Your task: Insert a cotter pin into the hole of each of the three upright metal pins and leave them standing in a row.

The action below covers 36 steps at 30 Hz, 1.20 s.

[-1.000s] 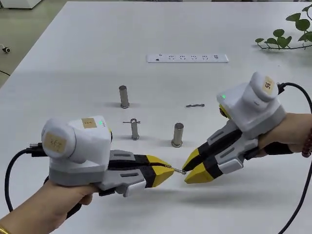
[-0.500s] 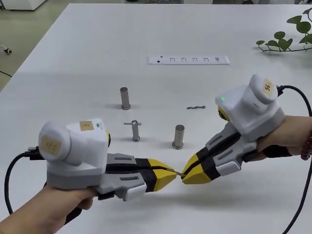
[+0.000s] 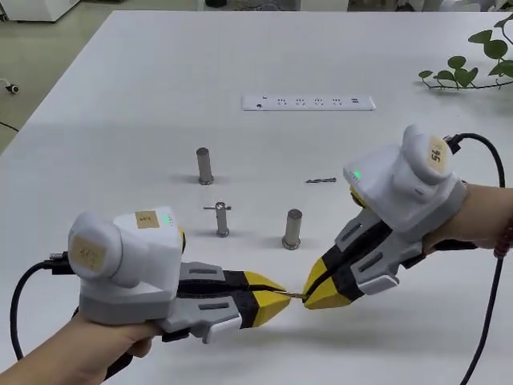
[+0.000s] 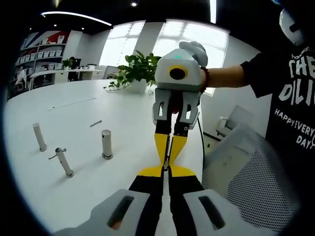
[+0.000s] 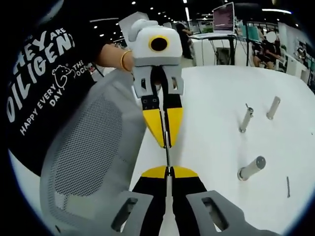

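left tongs (image 3: 282,300): clenching on one end of the held cotter pin (image 3: 297,296), pointing toward 3 o'clock low in the head view, with the left hand (image 3: 84,353) gripping the handle
right tongs (image 3: 311,294): clenching on the other end of the held cotter pin, pointing toward 7 o'clock, tips almost meeting the left tongs
held cotter pin: hanging above the table (image 3: 144,96), bridging the two sets of tips and lying nearly level; in each gripper view it is showing as a thin rod running on into the opposite yellow jaws
right pin (image 3: 293,228): standing upright on the table at 12 o'clock of the held cotter pin, near it; its hole is too small to tell
middle pin (image 3: 222,220): standing upright at 9 o'clock of the right pin, carrying a fitted cotter pin (image 3: 216,207) crosswise through its top
back pin (image 3: 204,164): standing upright at 11 o'clock of the middle pin, apart from it
three pins: standing apart from one another, not lining up in one straight row
loose cotter pin (image 3: 321,180): lying flat on the table at 1 o'clock of the right pin, apart from it
power strip (image 3: 309,102): lying crosswise at 12 o'clock, well beyond the pins
plant (image 3: 473,68): trailing over the table edge at 2 o'clock
right hand (image 3: 485,216): gripping the right handle, coming in from 3 o'clock
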{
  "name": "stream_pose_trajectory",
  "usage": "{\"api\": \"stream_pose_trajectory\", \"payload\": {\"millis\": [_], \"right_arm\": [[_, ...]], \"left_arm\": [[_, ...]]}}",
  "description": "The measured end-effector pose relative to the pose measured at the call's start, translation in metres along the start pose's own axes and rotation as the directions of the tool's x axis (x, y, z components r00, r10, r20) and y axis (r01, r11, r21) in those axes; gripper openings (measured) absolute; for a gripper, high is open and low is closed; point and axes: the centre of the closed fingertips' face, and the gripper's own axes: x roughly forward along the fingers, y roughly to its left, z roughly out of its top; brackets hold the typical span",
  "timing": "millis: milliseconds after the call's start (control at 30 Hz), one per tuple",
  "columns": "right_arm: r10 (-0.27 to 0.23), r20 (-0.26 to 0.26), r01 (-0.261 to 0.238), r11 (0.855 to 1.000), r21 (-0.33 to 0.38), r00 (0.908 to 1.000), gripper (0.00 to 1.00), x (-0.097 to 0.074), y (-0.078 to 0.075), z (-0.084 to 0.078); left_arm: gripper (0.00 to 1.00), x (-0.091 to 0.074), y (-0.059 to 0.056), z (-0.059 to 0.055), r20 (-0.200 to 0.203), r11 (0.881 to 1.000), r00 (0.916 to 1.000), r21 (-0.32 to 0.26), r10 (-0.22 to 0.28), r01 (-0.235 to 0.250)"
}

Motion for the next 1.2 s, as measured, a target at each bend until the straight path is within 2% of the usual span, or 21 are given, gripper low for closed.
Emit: {"api": "stream_pose_trajectory", "payload": {"millis": [300,400,500,633,767,833,933,1033,1200], "right_arm": [[-0.033,-0.052,0.032,0.999,-0.017,0.9981,0.0,-0.005,-0.008,-0.008],[-0.06,-0.089,0.059,0.998,-0.015,0.9942,0.0,-0.008,-0.015,-0.016],[-0.077,-0.098,0.077,0.997,-0.002,0.9923,0.0,-0.011,-0.019,-0.02],[-0.099,-0.121,0.103,0.995,0.021,0.9876,0.0,-0.015,-0.025,-0.027],[-0.124,-0.143,0.132,0.99,0.043,0.9818,0.0,-0.019,-0.031,-0.033],[-0.141,-0.158,0.152,0.987,0.056,0.9773,0.0,-0.022,-0.034,-0.037],[-0.155,-0.172,0.168,0.984,0.063,0.9728,0.0,-0.025,-0.038,-0.04],[-0.167,-0.181,0.183,0.98,0.074,0.9692,0.0,-0.028,-0.042,-0.042],[-0.188,-0.2,0.206,0.976,0.074,0.9617,0.0,-0.033,-0.051,-0.045]], "left_arm": [[0.01,0.004,0.008,-0.002,-0.007,0.999,0.9993,0.023,0.037,-0.036],[0.05,0.005,0.013,-0.002,-0.007,0.998,0.9984,0.027,0.055,-0.055],[0.11,0.005,0.015,-0.002,-0.006,0.997,0.9977,0.029,0.068,-0.068],[0.13,0.006,0.02,-0.002,-0.005,0.994,0.9952,0.041,0.097,-0.097],[0.16,0.007,0.027,0.001,0.015,0.987,0.9902,0.077,0.139,-0.139],[0.18,0.009,0.03,0.003,0.023,0.98,0.9863,0.116,0.163,-0.165],[0.19,0.011,0.033,0.004,0.026,0.977,0.9835,0.116,0.179,-0.181],[0.21,0.014,0.042,0.005,0.031,0.969,0.9746,0.106,0.222,-0.224],[0.23,0.019,0.05,0.01,0.044,0.962,0.9659,0.092,0.255,-0.258]]}}
